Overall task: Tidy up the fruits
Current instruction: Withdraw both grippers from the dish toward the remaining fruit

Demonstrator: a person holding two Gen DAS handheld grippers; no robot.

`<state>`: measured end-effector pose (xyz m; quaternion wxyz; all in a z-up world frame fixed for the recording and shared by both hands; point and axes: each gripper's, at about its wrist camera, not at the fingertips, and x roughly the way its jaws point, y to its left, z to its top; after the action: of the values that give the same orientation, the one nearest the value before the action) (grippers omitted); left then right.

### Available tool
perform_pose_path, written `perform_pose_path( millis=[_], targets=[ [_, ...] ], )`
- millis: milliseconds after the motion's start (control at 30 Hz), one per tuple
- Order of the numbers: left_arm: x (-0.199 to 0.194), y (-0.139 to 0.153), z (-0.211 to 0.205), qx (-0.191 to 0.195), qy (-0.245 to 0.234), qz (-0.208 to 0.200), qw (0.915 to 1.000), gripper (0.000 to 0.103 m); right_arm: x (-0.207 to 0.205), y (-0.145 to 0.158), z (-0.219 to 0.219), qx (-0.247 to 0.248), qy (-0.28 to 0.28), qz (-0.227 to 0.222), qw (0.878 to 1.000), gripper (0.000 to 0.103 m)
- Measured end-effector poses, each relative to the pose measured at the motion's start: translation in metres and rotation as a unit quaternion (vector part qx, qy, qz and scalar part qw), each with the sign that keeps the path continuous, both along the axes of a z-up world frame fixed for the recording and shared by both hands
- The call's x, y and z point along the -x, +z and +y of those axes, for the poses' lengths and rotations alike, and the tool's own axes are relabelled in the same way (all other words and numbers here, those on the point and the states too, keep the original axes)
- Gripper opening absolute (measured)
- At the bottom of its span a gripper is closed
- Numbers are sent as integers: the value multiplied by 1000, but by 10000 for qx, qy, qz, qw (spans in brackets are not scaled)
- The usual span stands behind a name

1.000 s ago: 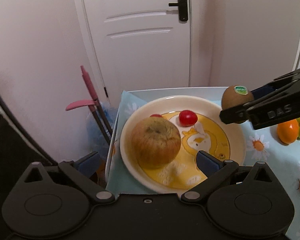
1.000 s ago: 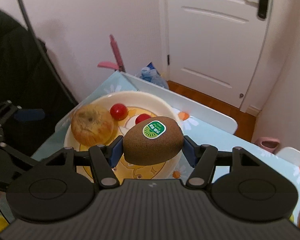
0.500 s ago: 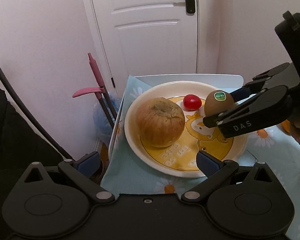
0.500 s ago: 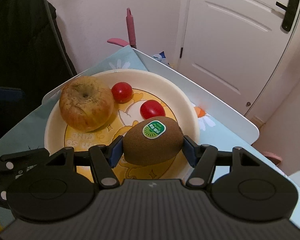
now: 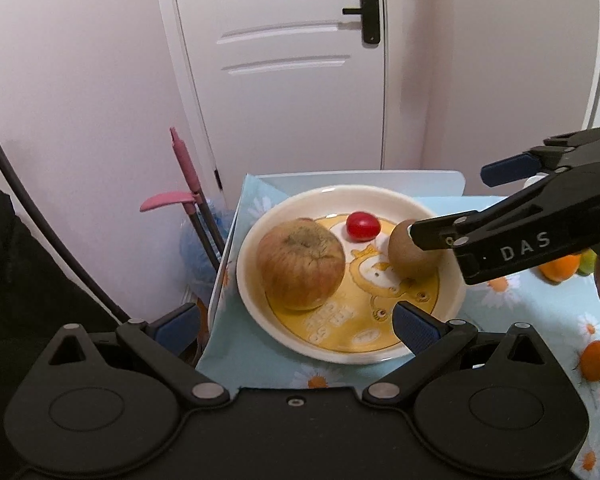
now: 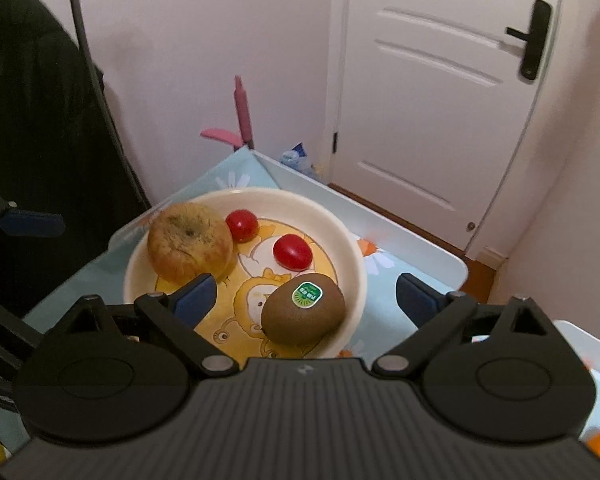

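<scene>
Brown fuzzy kiwi (image 6: 303,311) with green sticker lies on the cream round plate (image 6: 348,256).
Right gripper (image 6: 306,300) spread wide, clear of it; left gripper (image 5: 296,322) also wide, empty, near the plate's rim beside the wrinkled apple (image 5: 301,263).

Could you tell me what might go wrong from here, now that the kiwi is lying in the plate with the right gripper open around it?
1. The kiwi lies near the plate wall between the open right gripper fingers; a careless pull back might nudge it.
2. It could roll into the nearer tomato.
3. The plate sits near the table corner, so a knock from the left gripper may push it off.
</scene>
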<state>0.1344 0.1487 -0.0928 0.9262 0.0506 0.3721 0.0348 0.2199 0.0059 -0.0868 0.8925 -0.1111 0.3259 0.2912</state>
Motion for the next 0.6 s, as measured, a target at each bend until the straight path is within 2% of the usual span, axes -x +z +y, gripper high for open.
perform_pose_path(
  millis=[100,333,467,600],
  targets=[
    [2,9,-2,24,-85,-39,10000,103,9,10,-10,-62,-261,-66,9996,103],
    [9,23,-7,15,-379,-184,9991,103,31,29,-40,-391,-821,165,9957,103],
    [9,27,-12,169,-579,-189,9980,103,47,35,-61,-371,-1228,130,9917,103],
    [11,31,-23,123,-744,-239,9969,103,62,39,-89,-451,-1541,188,9868,103]
  ],
)
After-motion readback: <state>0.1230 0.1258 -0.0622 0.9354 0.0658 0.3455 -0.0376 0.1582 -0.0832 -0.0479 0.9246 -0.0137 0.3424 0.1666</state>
